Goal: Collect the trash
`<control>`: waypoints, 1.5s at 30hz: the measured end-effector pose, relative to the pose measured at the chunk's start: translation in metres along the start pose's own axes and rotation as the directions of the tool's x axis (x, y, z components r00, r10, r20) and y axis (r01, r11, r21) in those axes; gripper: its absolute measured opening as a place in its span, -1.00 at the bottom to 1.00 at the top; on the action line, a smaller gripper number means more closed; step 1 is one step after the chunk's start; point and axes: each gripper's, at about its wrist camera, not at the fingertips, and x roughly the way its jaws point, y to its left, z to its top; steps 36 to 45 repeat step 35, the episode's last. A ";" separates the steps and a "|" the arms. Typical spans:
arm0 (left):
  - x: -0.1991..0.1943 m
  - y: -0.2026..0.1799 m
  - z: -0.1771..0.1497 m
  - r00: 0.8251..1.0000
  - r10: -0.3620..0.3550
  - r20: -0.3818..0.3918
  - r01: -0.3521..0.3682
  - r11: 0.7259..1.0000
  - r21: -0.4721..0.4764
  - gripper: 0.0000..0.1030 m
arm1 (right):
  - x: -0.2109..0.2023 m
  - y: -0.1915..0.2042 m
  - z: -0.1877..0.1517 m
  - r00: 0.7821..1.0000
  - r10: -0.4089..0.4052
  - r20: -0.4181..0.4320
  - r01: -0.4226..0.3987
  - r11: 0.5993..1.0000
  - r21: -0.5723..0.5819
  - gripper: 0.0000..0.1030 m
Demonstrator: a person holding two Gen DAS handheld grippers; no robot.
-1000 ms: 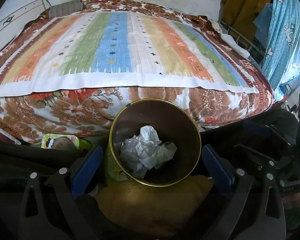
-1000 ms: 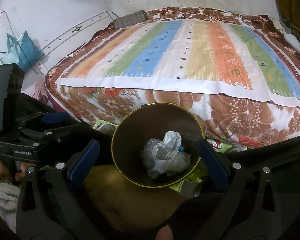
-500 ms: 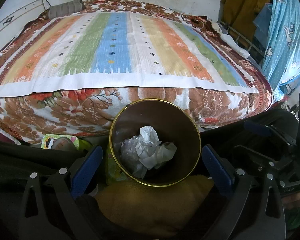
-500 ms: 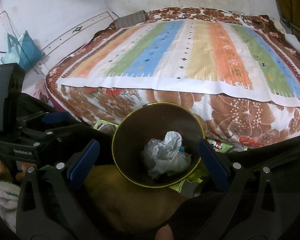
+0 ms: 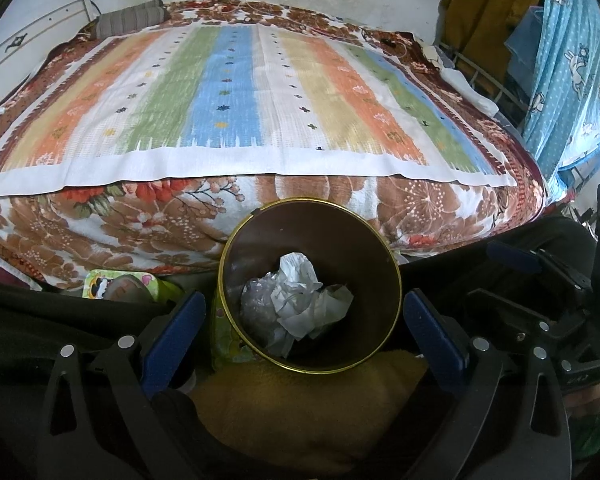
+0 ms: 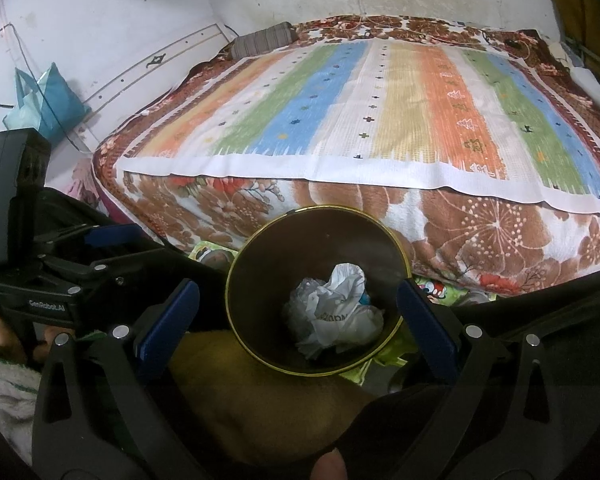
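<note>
A dark round bin with a gold rim [image 5: 394, 264] stands on the floor at the foot of the bed; it also shows in the right wrist view [image 6: 240, 272]. Crumpled white paper and plastic trash [image 5: 300, 304] lies inside it, seen too in the right wrist view [image 6: 340, 312]. My left gripper [image 5: 304, 332] is open and empty, its blue pads on either side of the bin. My right gripper [image 6: 296, 320] is open and empty, likewise straddling the bin from above. Each gripper shows in the other's view, the right one [image 5: 548, 320] and the left one [image 6: 60, 272].
A bed with a striped sheet [image 5: 240, 92] over a floral blanket [image 5: 100, 216] fills the background. A yellow-brown cushion [image 5: 308, 404] lies just in front of the bin. A colourful cartoon wrapper [image 5: 112, 284] lies on the floor left of the bin. Blue cloth [image 5: 572, 64] hangs at the right.
</note>
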 end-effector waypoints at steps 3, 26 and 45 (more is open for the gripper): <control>0.000 0.000 0.000 1.000 0.000 0.000 0.000 1.000 0.000 0.89 | 0.000 0.000 0.000 1.000 0.001 -0.001 -0.001 1.000 -0.001 0.83; 0.000 -0.002 -0.001 1.000 0.003 -0.001 -0.003 1.000 0.000 0.89 | -0.001 0.002 0.001 1.000 0.001 0.002 -0.001 1.000 -0.002 0.83; 0.001 0.002 -0.001 1.000 0.016 -0.009 -0.016 1.000 0.005 0.89 | -0.001 0.002 0.000 1.000 0.002 0.001 -0.002 1.000 -0.001 0.83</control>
